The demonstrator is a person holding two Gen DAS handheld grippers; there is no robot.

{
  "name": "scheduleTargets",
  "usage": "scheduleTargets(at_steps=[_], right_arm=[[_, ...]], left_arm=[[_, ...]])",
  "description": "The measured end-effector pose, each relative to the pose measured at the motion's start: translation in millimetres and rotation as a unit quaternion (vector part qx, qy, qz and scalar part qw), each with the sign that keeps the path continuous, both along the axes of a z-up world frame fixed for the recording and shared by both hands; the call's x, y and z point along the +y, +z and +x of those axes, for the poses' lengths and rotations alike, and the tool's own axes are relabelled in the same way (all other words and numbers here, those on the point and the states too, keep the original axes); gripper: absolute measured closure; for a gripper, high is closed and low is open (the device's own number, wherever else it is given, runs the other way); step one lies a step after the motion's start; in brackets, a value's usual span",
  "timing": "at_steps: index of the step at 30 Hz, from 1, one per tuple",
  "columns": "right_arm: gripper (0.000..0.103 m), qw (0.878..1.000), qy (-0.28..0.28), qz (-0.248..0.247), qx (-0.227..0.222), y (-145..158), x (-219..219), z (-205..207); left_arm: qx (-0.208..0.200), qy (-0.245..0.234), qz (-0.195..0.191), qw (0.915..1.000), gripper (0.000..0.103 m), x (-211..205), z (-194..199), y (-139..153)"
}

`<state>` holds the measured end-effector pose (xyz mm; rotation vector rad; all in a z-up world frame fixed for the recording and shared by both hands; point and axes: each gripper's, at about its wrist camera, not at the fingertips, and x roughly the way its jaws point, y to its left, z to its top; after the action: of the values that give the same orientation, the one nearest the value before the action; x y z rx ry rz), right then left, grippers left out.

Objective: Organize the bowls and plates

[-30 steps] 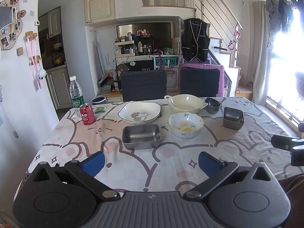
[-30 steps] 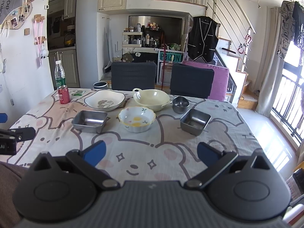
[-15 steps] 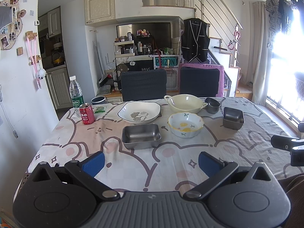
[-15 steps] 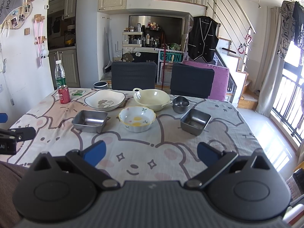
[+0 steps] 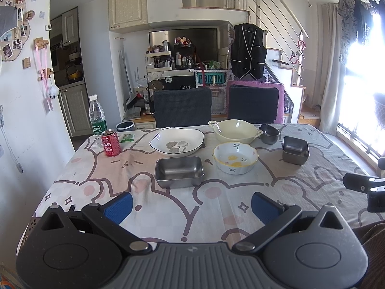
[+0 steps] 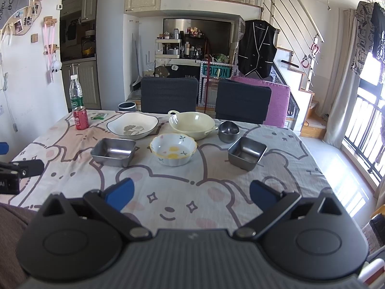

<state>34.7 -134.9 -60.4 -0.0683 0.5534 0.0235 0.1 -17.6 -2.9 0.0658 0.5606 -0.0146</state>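
The surface (image 5: 240,200), under a bear-print cloth, carries all the dishes in its far half. Largest is the white leaf-print plate (image 5: 177,141), at 11 o'clock from the centre, its long axis left to right. At 1 o'clock sits the cream two-handled bowl (image 5: 235,130), handles running 10 to 4 o'clock. The rectangular steel tray (image 5: 179,171) lies with its long axis left to right, at 9 o'clock from the scalloped yellow-rimmed bowl (image 5: 235,157). The square steel dish (image 6: 247,153) sits cornerwise at 3 o'clock; the round steel cup (image 6: 228,131) is partly hidden behind the cream bowl's handle. The left gripper (image 5: 191,207) and right gripper (image 6: 191,193) hover near the front edge, fingers spread wide, holding nothing; each is cut off at the other view's frame edge.
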Motion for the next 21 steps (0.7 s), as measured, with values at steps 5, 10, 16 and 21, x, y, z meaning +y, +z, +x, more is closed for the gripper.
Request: scheduleTargets(at_steps=[5,10,16,21], right_arm=[[0.000,1.000,0.000,0.010,0.004,-7,8,-2],[0.000,1.000,0.017,0.012,0.019,-6,8,8],[0.000,0.999,0.026,0.010,0.025,-1,5,36],[0.000,0.999,0.036,0.004,0.022,1,5,72]], left_arm=[[-0.004,-0.009,-0.019,0.9998,0.000,6,-8,3],[-0.019,-0.003,-0.002,0.9998,0.000,15,1,13],[-0.033,0.004,0.015,0.9993,0.000,31,33,19],[-0.029,-0.023,-0.009,0.9993,0.000,51,74,18]])
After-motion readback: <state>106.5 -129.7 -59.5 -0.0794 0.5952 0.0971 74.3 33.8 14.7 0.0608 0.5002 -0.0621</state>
